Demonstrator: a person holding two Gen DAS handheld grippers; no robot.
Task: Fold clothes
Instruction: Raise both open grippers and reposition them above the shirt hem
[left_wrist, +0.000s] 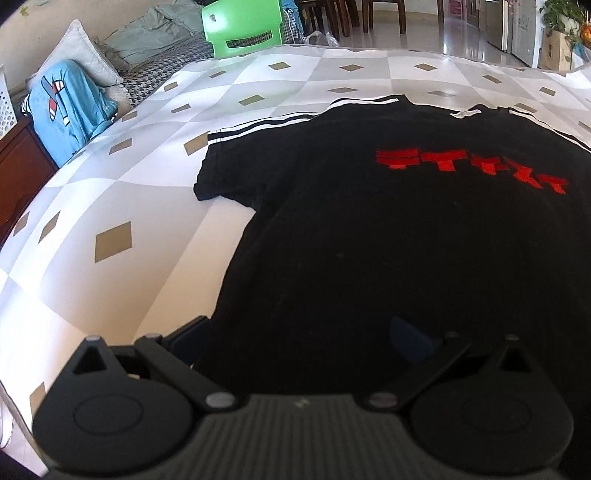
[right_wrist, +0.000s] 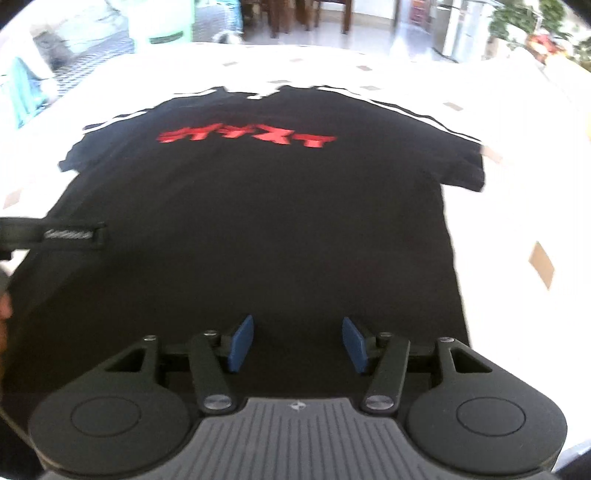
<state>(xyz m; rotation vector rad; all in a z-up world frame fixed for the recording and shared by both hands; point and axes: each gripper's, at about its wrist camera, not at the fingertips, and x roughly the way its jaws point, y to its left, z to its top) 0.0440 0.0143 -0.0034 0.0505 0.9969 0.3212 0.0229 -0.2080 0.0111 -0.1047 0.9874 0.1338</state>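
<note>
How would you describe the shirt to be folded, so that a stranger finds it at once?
Look at the table covered by a white and grey diamond-pattern cloth. The black T-shirt lies flat on it. Red lettering on the chest and white shoulder stripes distinguish it from the blue garment beside the table.

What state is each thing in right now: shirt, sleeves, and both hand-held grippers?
Black cotton T-shirt with red print: spread flat on the checked tablecloth, unfolded.
Short sleeves: extended outward, not folded.
Right hand-held gripper: open above the hem, holding nothing.
Left hand-held gripper: open at the hem's left corner, nothing gripped.
</note>
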